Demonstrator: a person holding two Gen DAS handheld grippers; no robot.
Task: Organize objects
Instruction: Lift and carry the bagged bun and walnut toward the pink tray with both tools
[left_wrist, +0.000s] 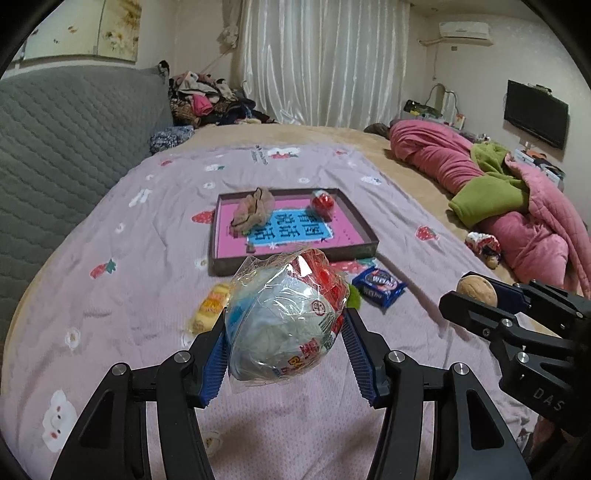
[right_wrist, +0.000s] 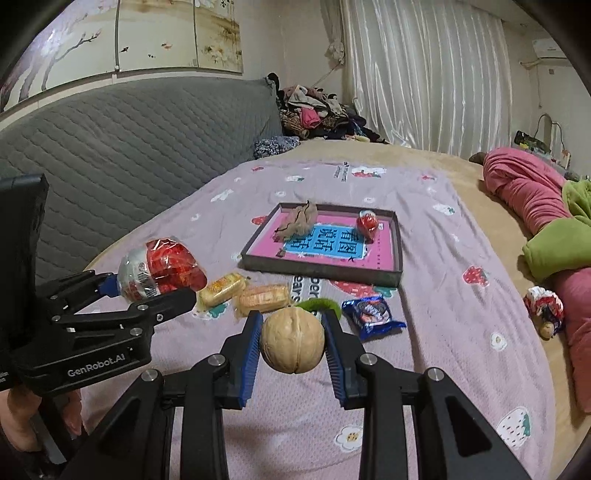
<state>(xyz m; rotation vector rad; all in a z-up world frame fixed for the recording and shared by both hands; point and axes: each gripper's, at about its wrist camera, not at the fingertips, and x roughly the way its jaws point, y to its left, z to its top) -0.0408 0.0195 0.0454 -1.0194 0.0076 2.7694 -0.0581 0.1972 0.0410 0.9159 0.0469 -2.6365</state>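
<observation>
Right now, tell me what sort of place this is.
Most likely a bedroom in a home. The work goes on atop a wide bed with a padded grey headboard, a rumpled pink quilt lies along one side, and a pile of clothes sits by the curtained window.

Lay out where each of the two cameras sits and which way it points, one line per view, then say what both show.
Left wrist: sits behind the left gripper, looking along its fingers across the bed to the tray; its pads clamp a wrapped snack bag; the right gripper enters at right.
Right wrist: sits behind the right gripper, which clamps a walnut, facing the same tray; the left gripper shows at left.
Shared: tray, blue cookie packet, both grippers.
</observation>
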